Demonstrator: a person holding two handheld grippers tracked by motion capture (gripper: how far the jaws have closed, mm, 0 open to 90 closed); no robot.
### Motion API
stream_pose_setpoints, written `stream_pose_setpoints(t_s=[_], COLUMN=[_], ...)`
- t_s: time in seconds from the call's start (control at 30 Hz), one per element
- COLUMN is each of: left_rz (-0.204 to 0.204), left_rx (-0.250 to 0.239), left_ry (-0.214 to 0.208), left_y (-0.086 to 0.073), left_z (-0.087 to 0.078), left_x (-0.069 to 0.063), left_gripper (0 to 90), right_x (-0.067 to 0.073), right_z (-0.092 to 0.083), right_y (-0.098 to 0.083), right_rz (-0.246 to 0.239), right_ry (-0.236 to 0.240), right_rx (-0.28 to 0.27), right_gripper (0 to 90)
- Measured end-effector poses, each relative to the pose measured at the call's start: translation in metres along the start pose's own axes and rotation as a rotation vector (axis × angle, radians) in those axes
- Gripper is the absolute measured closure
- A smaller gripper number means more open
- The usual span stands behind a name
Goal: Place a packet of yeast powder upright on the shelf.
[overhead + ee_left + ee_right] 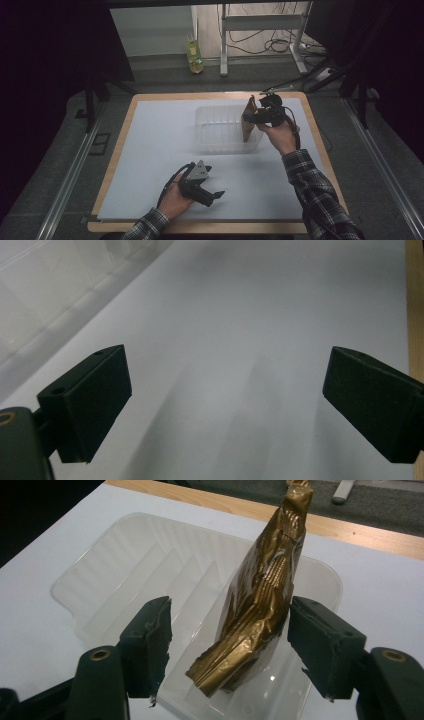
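Clear ribbed plastic tub (220,131) on white-sheeted wooden worktop (150,150), toward far right. Crinkled gold foil pouch (260,600) standing tilted in tub's right end, lower edge on tub floor, twisted top above the rim. Right tongs (260,116) at tub's right rim, jaws wide either side of pouch; right jaw just beside the foil, contact unclear, left jaw apart. Right hand (281,136) raised, plaid sleeve behind. Left tongs (212,196) low over near worktop, jaws wide, nothing between, pointing right.
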State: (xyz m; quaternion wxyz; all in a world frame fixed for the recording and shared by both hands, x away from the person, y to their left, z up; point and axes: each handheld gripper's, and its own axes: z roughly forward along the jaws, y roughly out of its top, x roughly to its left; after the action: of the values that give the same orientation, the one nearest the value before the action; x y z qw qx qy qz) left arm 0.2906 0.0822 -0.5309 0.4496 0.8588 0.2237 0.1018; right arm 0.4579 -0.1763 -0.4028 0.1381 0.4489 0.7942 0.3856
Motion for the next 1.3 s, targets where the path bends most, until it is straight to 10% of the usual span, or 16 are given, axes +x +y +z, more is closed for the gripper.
stream_pose_setpoints(t_s=[1.3], left_rz=[0.029], left_rx=[-0.011], left_ry=[0.013], left_y=[0.0], left_z=[0.001], left_x=[-0.004], left_gripper=[2.9], right_x=[0.006], right_z=[-0.025], right_y=[-0.032], right_rz=[-0.093], right_ry=[0.022], right_rx=[-0.003], right_gripper=[22.5])
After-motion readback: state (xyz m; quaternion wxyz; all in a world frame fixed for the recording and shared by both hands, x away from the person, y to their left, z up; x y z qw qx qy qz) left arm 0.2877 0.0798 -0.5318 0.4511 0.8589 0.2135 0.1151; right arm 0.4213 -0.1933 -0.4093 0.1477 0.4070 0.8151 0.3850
